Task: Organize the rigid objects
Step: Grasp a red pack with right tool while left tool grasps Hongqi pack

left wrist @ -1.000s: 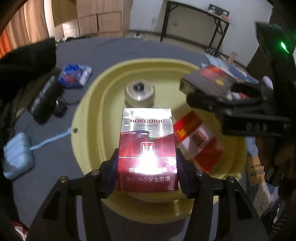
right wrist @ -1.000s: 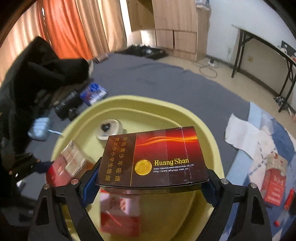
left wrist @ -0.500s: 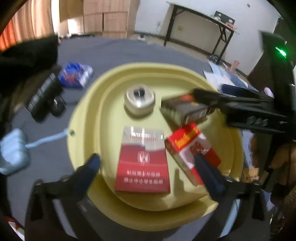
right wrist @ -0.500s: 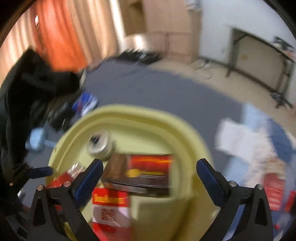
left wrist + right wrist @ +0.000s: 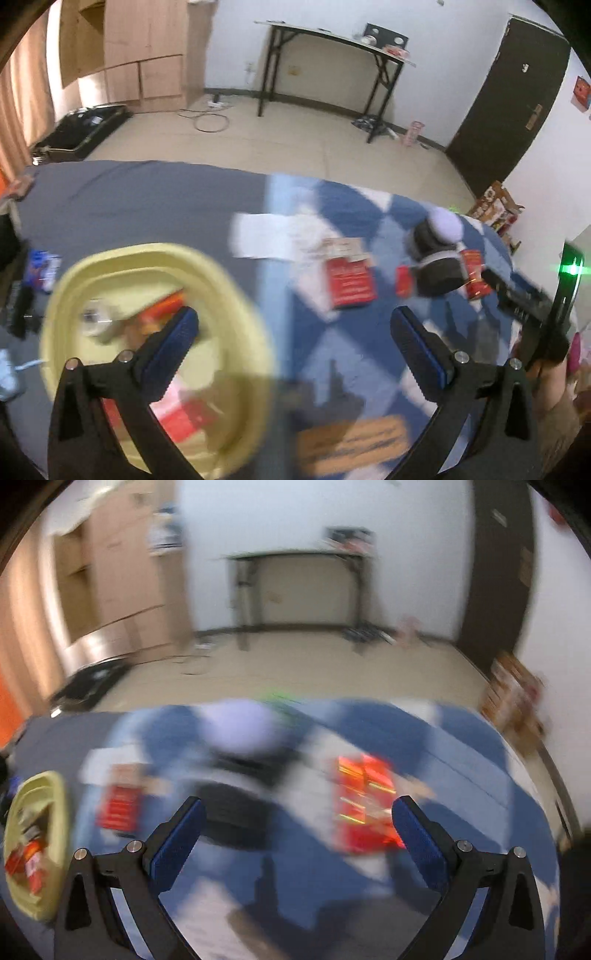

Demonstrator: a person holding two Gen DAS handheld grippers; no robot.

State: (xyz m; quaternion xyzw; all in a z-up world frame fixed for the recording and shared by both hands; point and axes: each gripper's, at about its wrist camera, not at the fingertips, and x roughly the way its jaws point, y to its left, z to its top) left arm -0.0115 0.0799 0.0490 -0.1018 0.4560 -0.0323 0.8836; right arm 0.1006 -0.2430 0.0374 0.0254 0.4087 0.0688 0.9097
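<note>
Left gripper (image 5: 293, 326) is seen with jaws spread wide and nothing between them; they have just been opening. Below and to its left, the yellow tray (image 5: 251, 354) is seen on a grey sheet (image 5: 140, 199), its left blue pad (image 5: 173, 341) overlapping the tray's interior in the view. Inside the tray, blurred red cigarette packs (image 5: 181, 417) and a small round silvery tin (image 5: 96, 320) are made out. Ahead of the gripper and slightly right, a red pack (image 5: 349, 282) is seen lying flat on the blue-and-white checked cover (image 5: 369, 350), beside a white sheet of paper (image 5: 273, 236). Further right, the other handheld device with a green light (image 5: 571, 269) is noted, with a small red item (image 5: 474, 273) near it. Right gripper (image 5: 295, 821) is likewise found open and empty, its jaws just opened; the view is heavily motion-blurred. Just inside its right pad, a bright red pack (image 5: 364, 805) is seen on the checked cover (image 5: 303, 867). Ahead and to its left, a second red pack (image 5: 120, 806) is seen, and far left the yellow tray (image 5: 55, 801) with red packs inside. A dark device with a pale rounded top (image 5: 240, 731) is seen directly ahead, details not discernible.
</note>
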